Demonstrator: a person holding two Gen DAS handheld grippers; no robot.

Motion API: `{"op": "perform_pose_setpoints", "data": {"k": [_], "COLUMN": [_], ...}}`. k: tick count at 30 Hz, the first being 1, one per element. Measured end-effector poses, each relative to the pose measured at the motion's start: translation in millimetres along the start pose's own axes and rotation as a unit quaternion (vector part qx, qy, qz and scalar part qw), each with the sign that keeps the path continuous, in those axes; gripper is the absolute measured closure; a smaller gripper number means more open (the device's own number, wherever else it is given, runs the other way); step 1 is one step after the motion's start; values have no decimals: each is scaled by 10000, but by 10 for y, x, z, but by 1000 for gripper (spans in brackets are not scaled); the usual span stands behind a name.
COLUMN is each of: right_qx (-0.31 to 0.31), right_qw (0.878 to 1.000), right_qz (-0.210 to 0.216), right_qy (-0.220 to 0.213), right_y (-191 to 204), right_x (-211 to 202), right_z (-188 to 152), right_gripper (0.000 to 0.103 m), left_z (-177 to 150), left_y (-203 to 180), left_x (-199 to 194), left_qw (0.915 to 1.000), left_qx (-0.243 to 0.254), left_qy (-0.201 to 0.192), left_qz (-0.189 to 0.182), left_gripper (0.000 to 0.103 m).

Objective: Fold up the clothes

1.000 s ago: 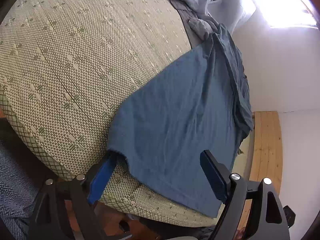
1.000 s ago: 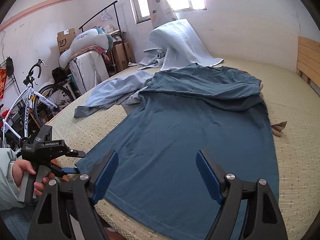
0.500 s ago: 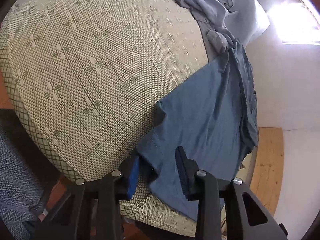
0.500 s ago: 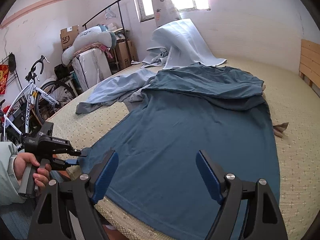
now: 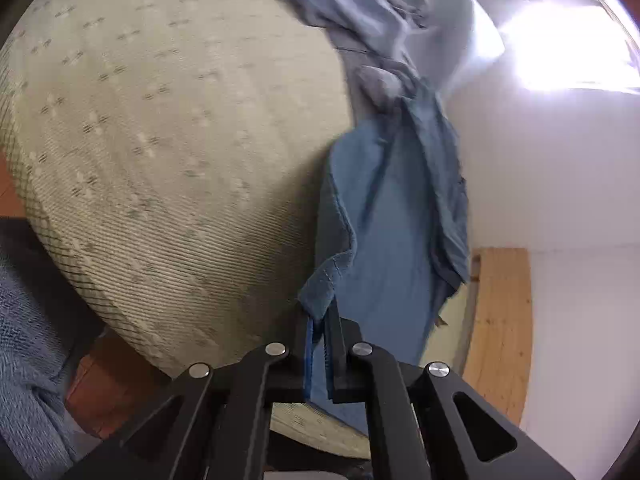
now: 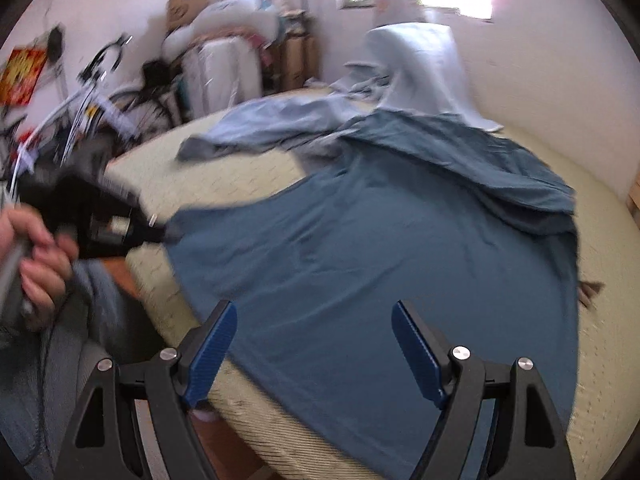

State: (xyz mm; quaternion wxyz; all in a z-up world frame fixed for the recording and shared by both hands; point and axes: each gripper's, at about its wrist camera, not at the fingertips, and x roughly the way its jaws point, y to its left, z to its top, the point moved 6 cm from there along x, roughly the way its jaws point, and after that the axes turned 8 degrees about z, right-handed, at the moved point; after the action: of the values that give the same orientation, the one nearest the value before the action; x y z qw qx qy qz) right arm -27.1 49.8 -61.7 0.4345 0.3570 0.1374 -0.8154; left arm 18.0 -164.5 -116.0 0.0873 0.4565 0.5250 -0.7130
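Left tool: jaws wide a second ago, now clamped on hem corner of blue shirt at bed near edge. Right tool agape over hem. Corner secured; fold can follow.

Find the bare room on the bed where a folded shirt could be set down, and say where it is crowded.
The mat is bare between the blue shirt and the bed's bicycle-side edge, below the pale garment. Another bare strip lies between the shirt and the headboard. The window end is crowded with heaped clothes and a sheet.
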Motion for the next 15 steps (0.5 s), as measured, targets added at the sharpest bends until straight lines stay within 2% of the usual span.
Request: {"op": "perform_pose_setpoints", "data": {"k": [7, 10, 15], "right_qx": [-679, -749, -714], "right_qw": [9966, 9959, 9920], "right_qz": [222, -56, -723], "right_qy": [407, 509, 753], "right_y": [531, 501, 172], "right_x": [480, 617, 656], "right_z": [-96, -120, -289], "right_gripper": [20, 20, 20], "left_z": [179, 247, 272], "left_y": [-433, -512, -548], "left_x": [-141, -181, -276], "left_qw": [9991, 9987, 9981], "left_qx": [156, 164, 196], "left_qy": [-47, -61, -49], "left_qz": [-387, -471, -578], "left_gripper": [100, 100, 100]}}
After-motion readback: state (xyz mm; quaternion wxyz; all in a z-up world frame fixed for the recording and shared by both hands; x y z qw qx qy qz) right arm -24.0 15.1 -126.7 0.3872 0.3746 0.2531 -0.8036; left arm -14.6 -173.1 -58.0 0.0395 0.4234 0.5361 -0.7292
